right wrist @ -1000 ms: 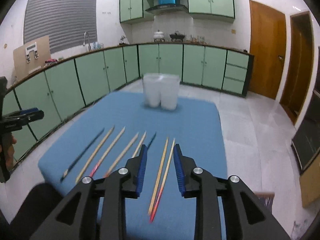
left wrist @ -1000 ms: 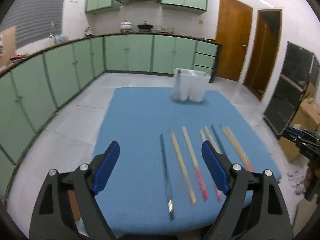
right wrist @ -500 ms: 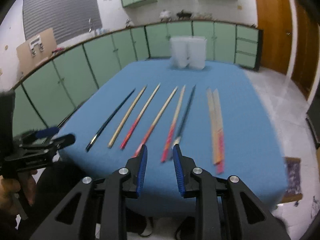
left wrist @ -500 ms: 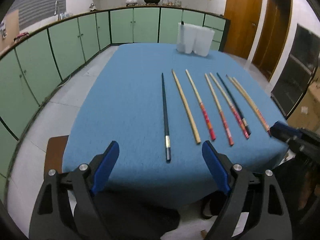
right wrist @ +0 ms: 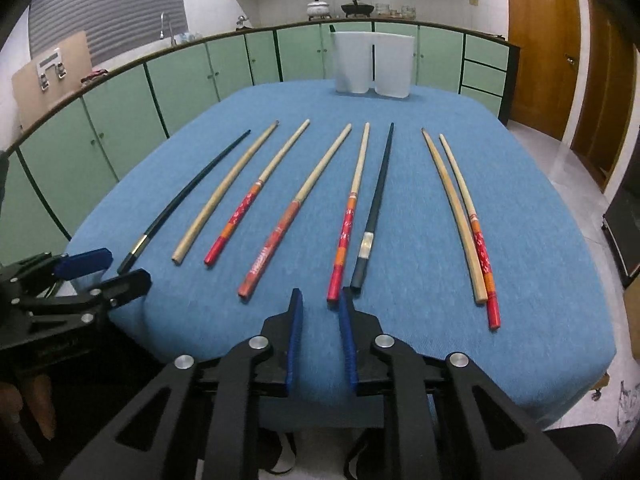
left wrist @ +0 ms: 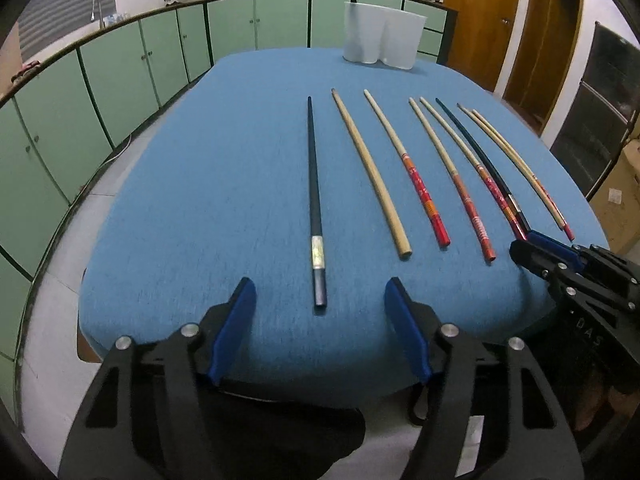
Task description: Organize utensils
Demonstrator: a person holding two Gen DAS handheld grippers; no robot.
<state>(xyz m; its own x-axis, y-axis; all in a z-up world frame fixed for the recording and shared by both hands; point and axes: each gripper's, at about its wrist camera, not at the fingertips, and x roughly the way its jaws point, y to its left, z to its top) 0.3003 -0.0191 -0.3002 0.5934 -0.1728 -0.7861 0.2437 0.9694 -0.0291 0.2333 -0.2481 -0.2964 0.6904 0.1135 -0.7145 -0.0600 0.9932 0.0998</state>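
Clearly the step in hand is the approach for a first pick: eight chopsticks lie side by side on the blue desk [left wrist: 192, 184], none lifted, and the white holder [left wrist: 382, 32] at the far edge waits for them.

From the left wrist, the left gripper [left wrist: 320, 300] hangs low over the near edge of the desk with its jaws closing but nothing yet between the blue pads; the butt end of the leftmost black chopstick [left wrist: 313, 200] sits just ahead of the gap, lined up with it. To its right come a plain bamboo chopstick [left wrist: 370, 168] and then several red-handled ones. The right gripper [left wrist: 532, 246] shows at the right edge of this view, its tips near the ends of the second black stick and a red one; whether it touches them I cannot tell from here.

From the right wrist, the right gripper [right wrist: 320, 304] has its jaws closing to a narrow slot, still empty. A red-handled chopstick [right wrist: 347, 224] ends just ahead of the right pad, and the second black chopstick [right wrist: 374, 208] lies just beside it. The holder [right wrist: 374, 62] stands well beyond the row.

Next, I judge, each gripper needs a small push forward so one handle end enters the gap alone, then a firm close. The right side is the tighter job, since two stick ends lie close together and both could be caught.
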